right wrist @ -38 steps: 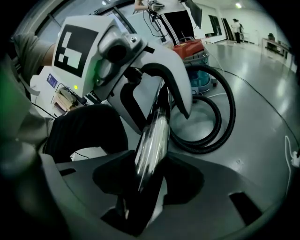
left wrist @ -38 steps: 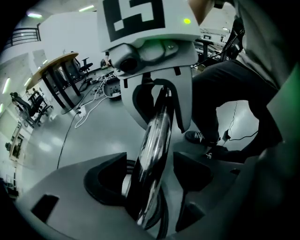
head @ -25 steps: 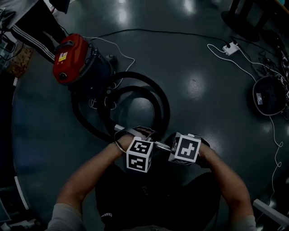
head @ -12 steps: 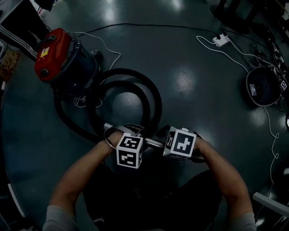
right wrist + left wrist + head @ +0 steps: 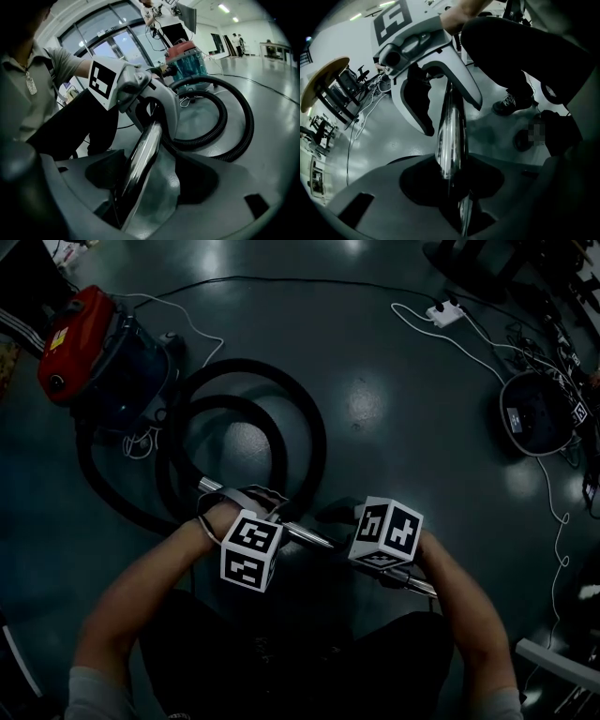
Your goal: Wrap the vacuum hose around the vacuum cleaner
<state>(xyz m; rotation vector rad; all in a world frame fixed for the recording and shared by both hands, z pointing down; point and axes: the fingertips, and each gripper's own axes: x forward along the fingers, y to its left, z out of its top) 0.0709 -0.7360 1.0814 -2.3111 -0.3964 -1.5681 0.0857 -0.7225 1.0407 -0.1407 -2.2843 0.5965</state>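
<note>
One second on, has brought the chrome wand (image 5: 309, 537) down toward the floor (image 5: 394, 399). Keeps the left gripper (image 5: 452, 165) fingers clamped on the wand, partly parted around it. Has just been spreading the right gripper (image 5: 149, 169) fingers wide, with the wand lying loose between them against one finger. Leaves the black hose (image 5: 309, 427) in two loops on the floor beside the red vacuum cleaner (image 5: 89, 348), not around it. Suggests a re-grip or set-down; wrapping itself not yet begun.
</note>
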